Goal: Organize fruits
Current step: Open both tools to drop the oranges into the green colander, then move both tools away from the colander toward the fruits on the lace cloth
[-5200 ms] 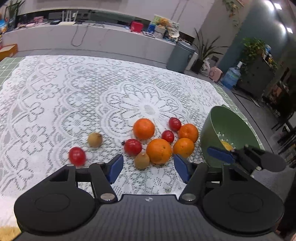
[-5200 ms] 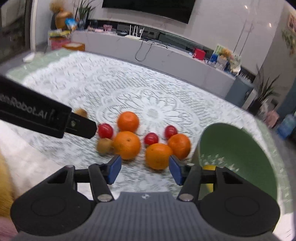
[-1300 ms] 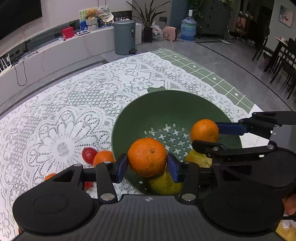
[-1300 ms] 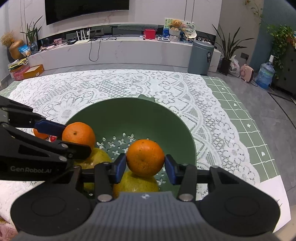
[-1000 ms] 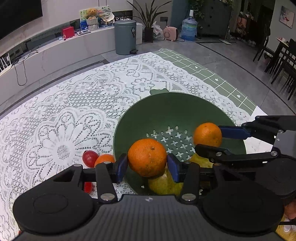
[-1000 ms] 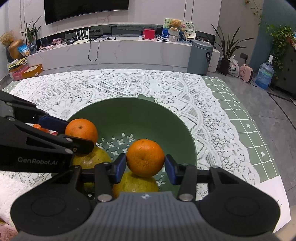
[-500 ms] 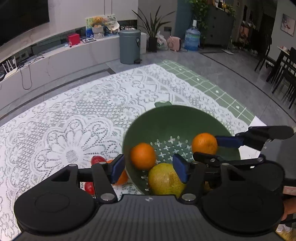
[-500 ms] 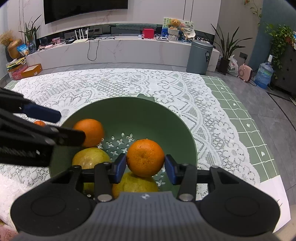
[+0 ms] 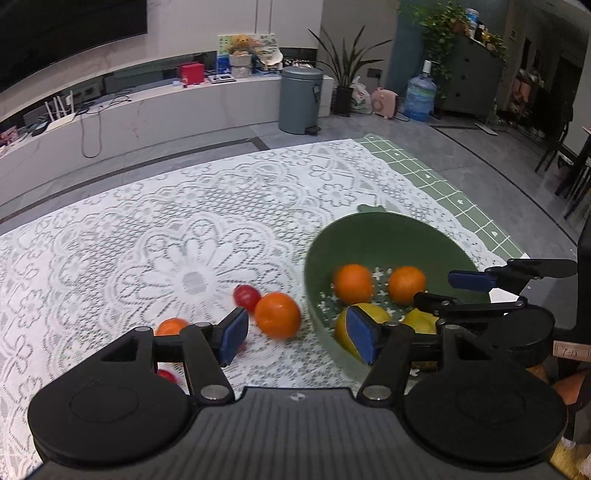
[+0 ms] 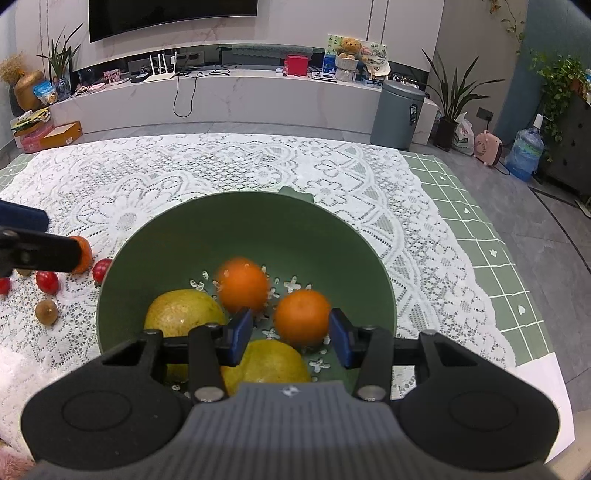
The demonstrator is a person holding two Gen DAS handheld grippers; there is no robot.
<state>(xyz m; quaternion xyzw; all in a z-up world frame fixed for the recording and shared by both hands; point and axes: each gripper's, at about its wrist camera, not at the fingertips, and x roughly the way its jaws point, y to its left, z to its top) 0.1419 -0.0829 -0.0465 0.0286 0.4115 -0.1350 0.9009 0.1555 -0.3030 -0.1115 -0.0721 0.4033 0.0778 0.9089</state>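
Two oranges [image 10: 242, 284] in green bowl [image 10: 236, 206] | left fingers [image 9: 234, 334] just opening wider | right fingers [image 10: 341, 343] apart

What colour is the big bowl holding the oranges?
Dark green; the bowl shows best in the right wrist view.

Matte black left gripper [image 9: 297, 334] and right gripper [image 10: 290, 336], ribbed grey centre behind fingers. Blue pads [image 9: 232, 335] at fingertips. Silver screws at finger bases.

A home living room: a wall-mounted television [image 10: 171, 14] above a long white media console [image 10: 236, 92], potted plants [image 10: 452, 96], a lace tablecloth [image 10: 221, 170]
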